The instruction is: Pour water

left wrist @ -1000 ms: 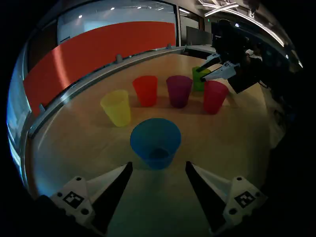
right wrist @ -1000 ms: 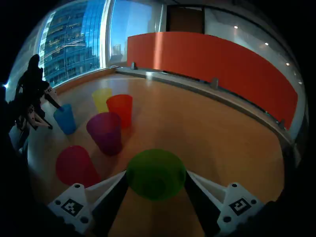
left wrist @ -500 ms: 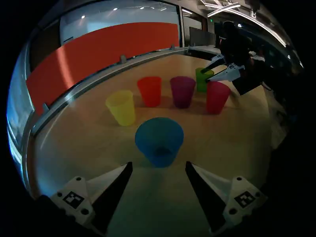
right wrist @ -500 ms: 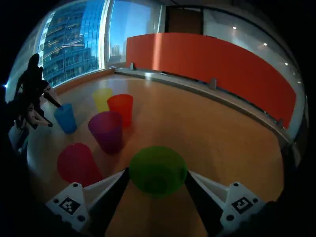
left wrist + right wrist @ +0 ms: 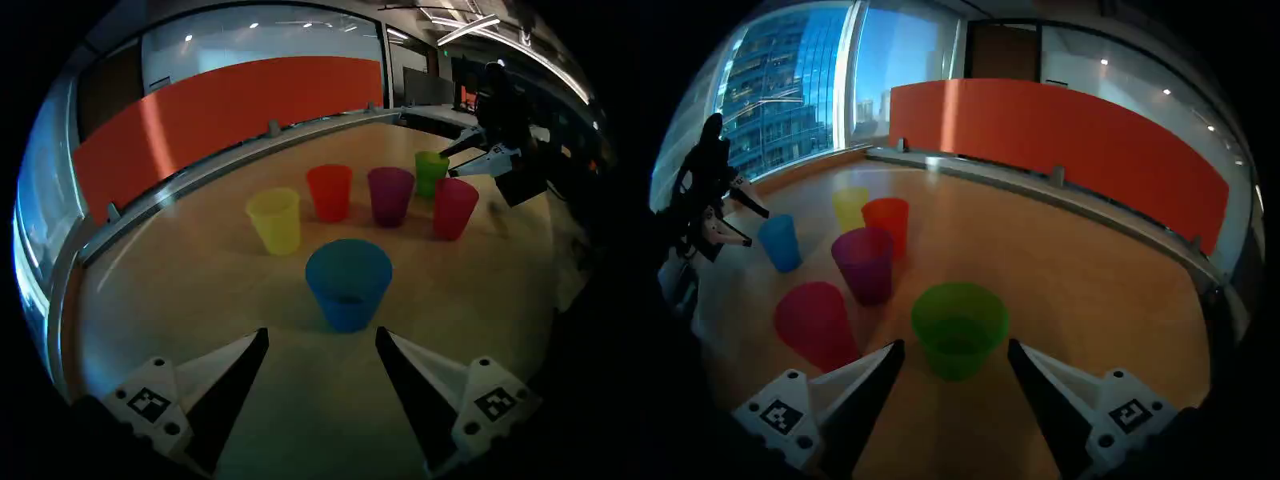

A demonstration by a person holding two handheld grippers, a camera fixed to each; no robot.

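Fingers of the left gripper stand spread wide and grip nothing. The blue cup sits upright just ahead of their tips, apart from both. The right gripper is spread just as wide, with the green cup upright at its tips and a gap showing on either side (no contact that I can see). Whether either cup has water in it I cannot tell.

Taking the purple cup as the mark, the red cup stands just beside it, and the yellow cup is one place further along. The pink cup and the green cup are near it on its other side. The blue cup stands well apart from it, toward the left gripper. All six rest upright on a pale wooden tabletop.

Behind the purple cup runs a long orange wall panel with glass above. In the right gripper view, tall windows off to its side show towers and blue sky.
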